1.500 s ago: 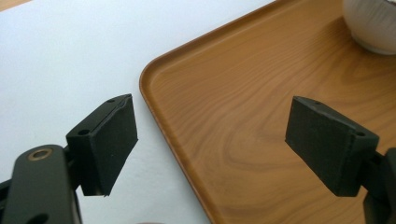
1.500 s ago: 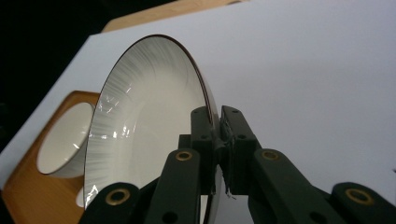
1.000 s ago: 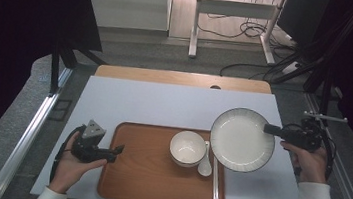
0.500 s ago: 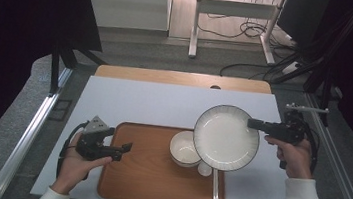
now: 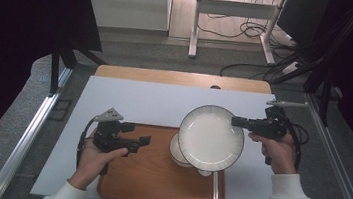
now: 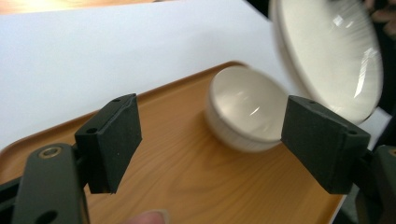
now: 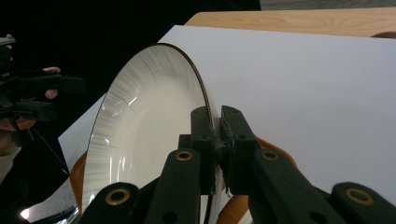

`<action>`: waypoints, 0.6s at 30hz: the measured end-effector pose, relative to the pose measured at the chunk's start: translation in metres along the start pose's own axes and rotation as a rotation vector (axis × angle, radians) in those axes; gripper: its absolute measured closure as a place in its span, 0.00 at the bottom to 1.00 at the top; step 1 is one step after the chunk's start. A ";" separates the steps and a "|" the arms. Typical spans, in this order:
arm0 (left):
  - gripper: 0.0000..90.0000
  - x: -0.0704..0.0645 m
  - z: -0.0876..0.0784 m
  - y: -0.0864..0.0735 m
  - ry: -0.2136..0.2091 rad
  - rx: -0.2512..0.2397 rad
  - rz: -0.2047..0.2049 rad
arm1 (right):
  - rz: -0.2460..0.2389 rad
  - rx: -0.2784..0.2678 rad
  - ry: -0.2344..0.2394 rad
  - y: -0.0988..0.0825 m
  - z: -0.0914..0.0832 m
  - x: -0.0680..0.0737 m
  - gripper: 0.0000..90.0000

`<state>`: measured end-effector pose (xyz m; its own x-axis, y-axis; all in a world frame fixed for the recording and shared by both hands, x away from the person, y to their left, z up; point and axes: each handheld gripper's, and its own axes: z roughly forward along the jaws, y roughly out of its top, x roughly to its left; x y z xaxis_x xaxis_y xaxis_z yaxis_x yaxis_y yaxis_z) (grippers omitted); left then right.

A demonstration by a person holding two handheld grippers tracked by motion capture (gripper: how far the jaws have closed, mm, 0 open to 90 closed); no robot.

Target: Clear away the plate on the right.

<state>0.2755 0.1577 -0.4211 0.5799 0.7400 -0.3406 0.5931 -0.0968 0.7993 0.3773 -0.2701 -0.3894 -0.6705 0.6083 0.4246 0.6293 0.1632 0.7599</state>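
So the right gripper (image 5: 235,121) has its jaws pinching the rim of the white plate (image 5: 210,137), holding it tilted in the air right above the white bowl (image 6: 246,108) on the wooden tray (image 5: 155,177). The left gripper (image 5: 148,140) hangs over the tray's left part, jaws spread with nothing between them, though they've just been closing a touch.

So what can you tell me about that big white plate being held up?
The plate is round and white with a thin dark rim and fine ribbing toward its edge; it looks like glazed ceramic. It is empty and lifted off the table, tilted, above the small white bowl on the wooden tray. The right gripper pinches its rim between shut jaws; nothing else visibly touches it.
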 end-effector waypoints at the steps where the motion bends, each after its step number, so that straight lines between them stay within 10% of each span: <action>1: 0.22 -0.001 0.004 0.003 -0.015 -0.007 -0.010 | -0.005 0.002 0.002 0.000 0.002 0.001 0.94; 8: 0.26 0.002 0.040 0.019 -0.128 -0.006 -0.113 | -0.021 0.014 0.020 0.003 0.013 0.010 0.94; 18: 0.43 -0.009 0.071 0.028 -0.234 0.035 -0.142 | -0.054 0.030 0.040 0.006 0.027 0.020 0.94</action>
<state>0.3265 0.1011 -0.4304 0.6004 0.5740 -0.5568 0.6946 -0.0292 0.7188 0.3783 -0.2355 -0.3893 -0.7188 0.5664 0.4032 0.6027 0.2184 0.7675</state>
